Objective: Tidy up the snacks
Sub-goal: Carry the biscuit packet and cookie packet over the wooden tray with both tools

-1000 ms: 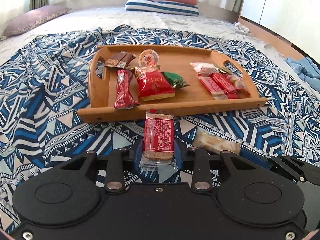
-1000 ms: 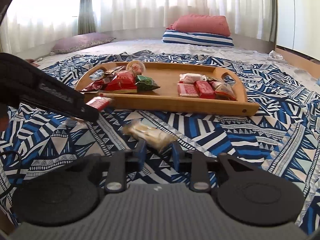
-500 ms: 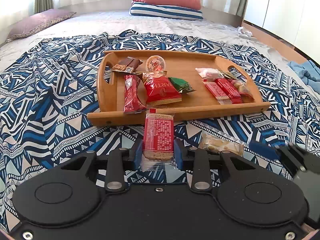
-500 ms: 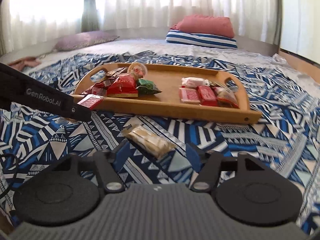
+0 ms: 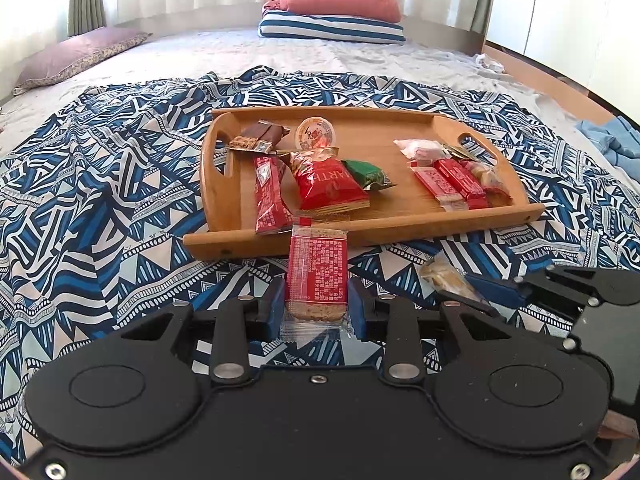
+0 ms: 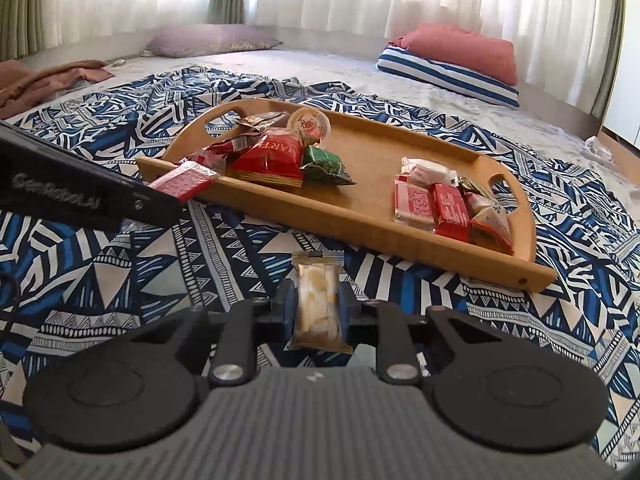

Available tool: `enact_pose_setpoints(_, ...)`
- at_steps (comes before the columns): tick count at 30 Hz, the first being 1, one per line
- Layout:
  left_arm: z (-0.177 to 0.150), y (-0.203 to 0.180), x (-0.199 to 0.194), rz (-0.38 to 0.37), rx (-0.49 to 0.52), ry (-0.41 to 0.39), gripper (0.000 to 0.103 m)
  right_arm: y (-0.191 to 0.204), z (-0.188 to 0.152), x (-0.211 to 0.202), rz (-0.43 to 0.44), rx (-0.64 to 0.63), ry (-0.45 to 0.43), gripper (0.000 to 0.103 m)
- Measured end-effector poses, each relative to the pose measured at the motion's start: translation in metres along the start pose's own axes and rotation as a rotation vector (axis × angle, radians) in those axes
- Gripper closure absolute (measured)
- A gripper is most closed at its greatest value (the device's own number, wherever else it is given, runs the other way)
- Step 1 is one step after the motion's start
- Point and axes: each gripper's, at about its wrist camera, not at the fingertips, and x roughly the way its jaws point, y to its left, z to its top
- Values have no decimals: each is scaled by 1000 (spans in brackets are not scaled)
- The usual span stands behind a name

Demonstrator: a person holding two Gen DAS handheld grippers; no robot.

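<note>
The right gripper [image 6: 318, 310] has just been closing, and its jaws now pinch a pale wafer-type snack in a clear wrapper [image 6: 319, 300] across its narrow width, just off the near edge of the bamboo tray [image 6: 360, 216], above the blue patterned blanket [image 6: 100, 272]. The left gripper [image 5: 316, 308] stands narrowly parted, clamped on the lower half of a red-wrapped biscuit bar [image 5: 317, 270], which points at the tray's near left edge. Both packets look light, and their film is slick and crinkly; the contents look brittle, so a hard squeeze could crack them. Gripping across the filled middle, not the flat sealed ends, seems safest. On the tray, one cluster of snacks lies towards the left handle and another by the right handle.
</note>
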Motion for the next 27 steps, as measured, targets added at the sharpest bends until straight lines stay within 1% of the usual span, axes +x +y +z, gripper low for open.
enact_pose_setpoints(3,1,-1,-1,1,-4,-13,72,-1,1,-6,-7,20,-7,77)
enact_pose_setpoints(6,5,-3,-2,-13,-11,-17,72,-6,5,-13,-19,49,-29,77)
enact_pose_setpoints(9,13,-6,-4,-27,-14,-23,72,-13,15,-20,-24,85,-51,77)
enact_pose_setpoints(13,26,-12,-4,-22,-7,-34,72,-24,30,-26,-29,131,-67,77)
enact_pose_setpoints(19,46,-20,-1,-29,0,-40,72,-37,50,-26,-39,175,-84,77)
enact_pose_setpoints(27,77,-23,16,-74,-17,-41,72,-57,77,-17,-38,195,-109,77)
